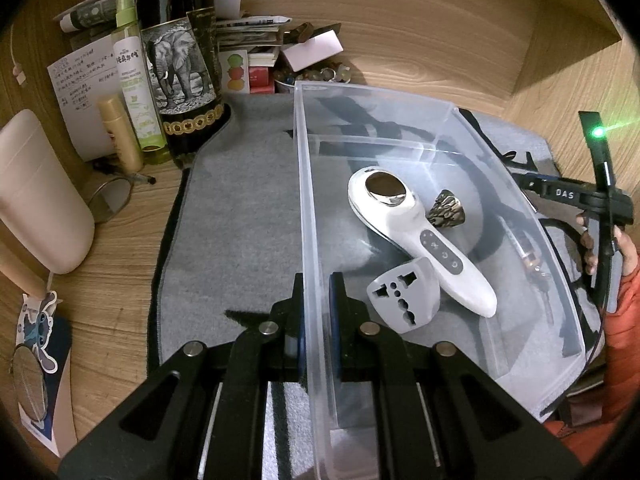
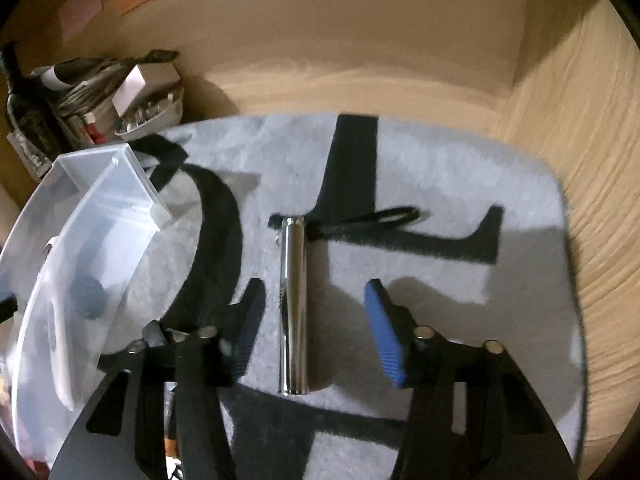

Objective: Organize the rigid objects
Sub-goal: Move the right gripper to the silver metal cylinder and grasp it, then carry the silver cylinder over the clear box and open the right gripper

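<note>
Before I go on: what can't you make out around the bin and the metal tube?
- Left wrist view: right gripper fingertips, hidden behind the clear bin wall.
- Left wrist view: small item by the bin's right wall, blurred by plastic.
- Right wrist view: metal tube markings, motion-blurred.

Both tools are black, built of angular linkage arms pinned with round silver bolts. The left tool (image 1: 318, 308), at the lower centre of its frame, has dark blue pads. The right tool (image 2: 316, 332) carries ribbed blue pads (image 2: 386, 340). At the right edge, an orange quilted sleeve (image 1: 624, 344) shows, beside a green light (image 1: 599, 132).
</note>
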Action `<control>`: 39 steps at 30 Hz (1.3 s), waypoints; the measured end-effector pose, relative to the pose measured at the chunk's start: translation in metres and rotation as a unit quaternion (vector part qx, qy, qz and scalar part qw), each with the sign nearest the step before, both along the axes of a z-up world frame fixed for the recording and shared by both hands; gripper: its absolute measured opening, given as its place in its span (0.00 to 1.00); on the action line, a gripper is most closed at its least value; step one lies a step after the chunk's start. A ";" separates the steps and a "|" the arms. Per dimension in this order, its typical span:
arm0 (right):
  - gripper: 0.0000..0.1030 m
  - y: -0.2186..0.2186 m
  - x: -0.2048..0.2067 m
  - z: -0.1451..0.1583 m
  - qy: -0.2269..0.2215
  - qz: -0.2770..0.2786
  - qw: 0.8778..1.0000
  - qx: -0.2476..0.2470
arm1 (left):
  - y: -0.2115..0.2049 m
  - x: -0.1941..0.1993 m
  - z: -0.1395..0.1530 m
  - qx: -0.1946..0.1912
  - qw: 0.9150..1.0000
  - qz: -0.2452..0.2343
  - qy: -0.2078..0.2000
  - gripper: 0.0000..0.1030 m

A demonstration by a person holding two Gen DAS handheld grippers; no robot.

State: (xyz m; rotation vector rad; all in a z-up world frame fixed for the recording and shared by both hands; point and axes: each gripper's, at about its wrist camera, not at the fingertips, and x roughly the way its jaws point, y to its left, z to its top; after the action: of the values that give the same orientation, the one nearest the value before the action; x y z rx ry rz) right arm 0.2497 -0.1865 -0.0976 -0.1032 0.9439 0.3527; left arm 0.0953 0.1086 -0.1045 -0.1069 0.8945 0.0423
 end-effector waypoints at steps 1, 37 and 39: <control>0.33 0.001 0.001 -0.003 0.008 0.002 1.000 0.000 | 0.000 0.000 0.000 0.000 1.000 0.000 0.000 0.09; 0.14 0.033 -0.061 0.102 -0.158 0.055 0.985 0.045 | -0.001 0.002 -0.001 0.001 1.000 0.000 -0.001 0.09; 0.14 0.038 -0.066 0.110 -0.170 0.062 0.982 0.049 | -0.001 0.002 -0.001 0.001 1.000 0.000 -0.001 0.09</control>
State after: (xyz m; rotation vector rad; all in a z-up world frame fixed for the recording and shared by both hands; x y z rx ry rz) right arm 0.1835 -0.1485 0.0124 -0.1275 0.5822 0.4806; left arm 0.0970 0.1075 -0.1059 -0.1044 0.8922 0.0426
